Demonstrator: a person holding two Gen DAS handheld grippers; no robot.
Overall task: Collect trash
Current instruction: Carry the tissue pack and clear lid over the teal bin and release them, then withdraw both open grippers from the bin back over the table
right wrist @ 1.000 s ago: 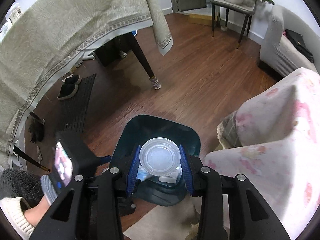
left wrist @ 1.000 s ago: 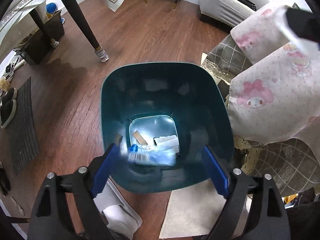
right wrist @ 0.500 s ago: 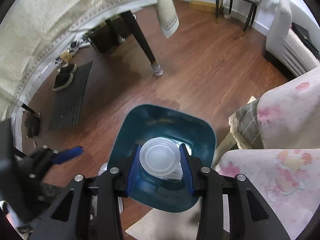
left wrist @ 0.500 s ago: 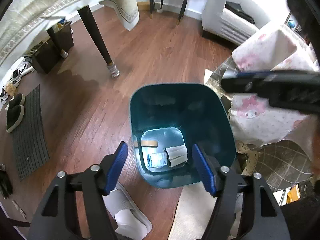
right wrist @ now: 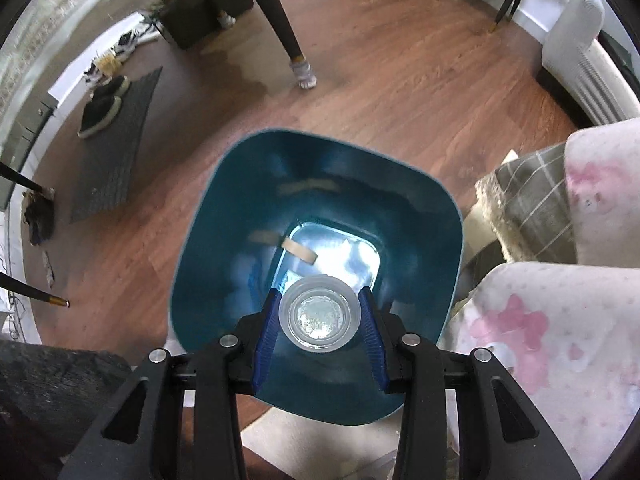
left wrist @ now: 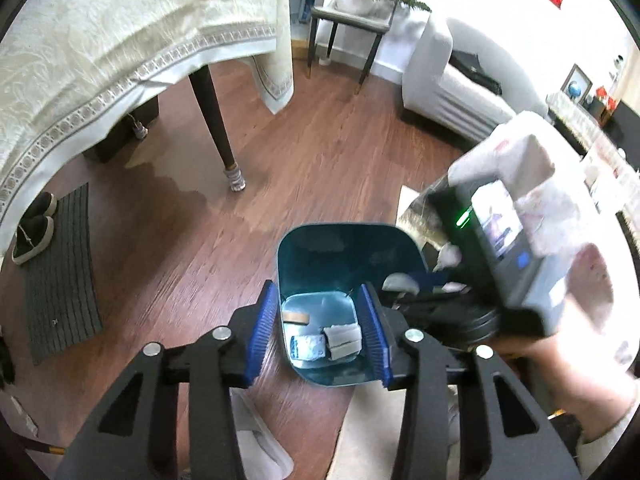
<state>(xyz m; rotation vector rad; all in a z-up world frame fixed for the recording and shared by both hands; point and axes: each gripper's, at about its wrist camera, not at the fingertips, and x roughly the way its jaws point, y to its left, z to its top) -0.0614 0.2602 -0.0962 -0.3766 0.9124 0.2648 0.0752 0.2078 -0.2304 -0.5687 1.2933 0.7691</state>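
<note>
A teal bin (left wrist: pixel 348 240) stands on the wooden floor, with wrappers (left wrist: pixel 308 346) and a tan strip (left wrist: pixel 295 316) on its bottom. My left gripper (left wrist: pixel 318 334) hangs high above the bin; its jaws are closing and nothing is between them. My right gripper (right wrist: pixel 319 318) points down over the bin's (right wrist: pixel 224 216) mouth and is shut on a clear plastic cup (right wrist: pixel 319 316), seen from above. The right gripper's body and the hand holding it show at the right of the left wrist view.
A table with a cream cloth (left wrist: pixel 120 40) and dark leg (left wrist: pixel 216 136) stands to the far left. A mat (left wrist: pixel 60 276) with dark shoes (left wrist: pixel 32 232) lies at left. Pink-patterned cushions (right wrist: pixel 560 340) and a plaid blanket (right wrist: pixel 532 200) crowd the bin's right side. A white sofa (left wrist: pixel 448 80) is behind.
My left gripper let the wrapper fall into the bin, rose away and narrowed its jaws. My right gripper came down over the bin's mouth with the cup still held.
</note>
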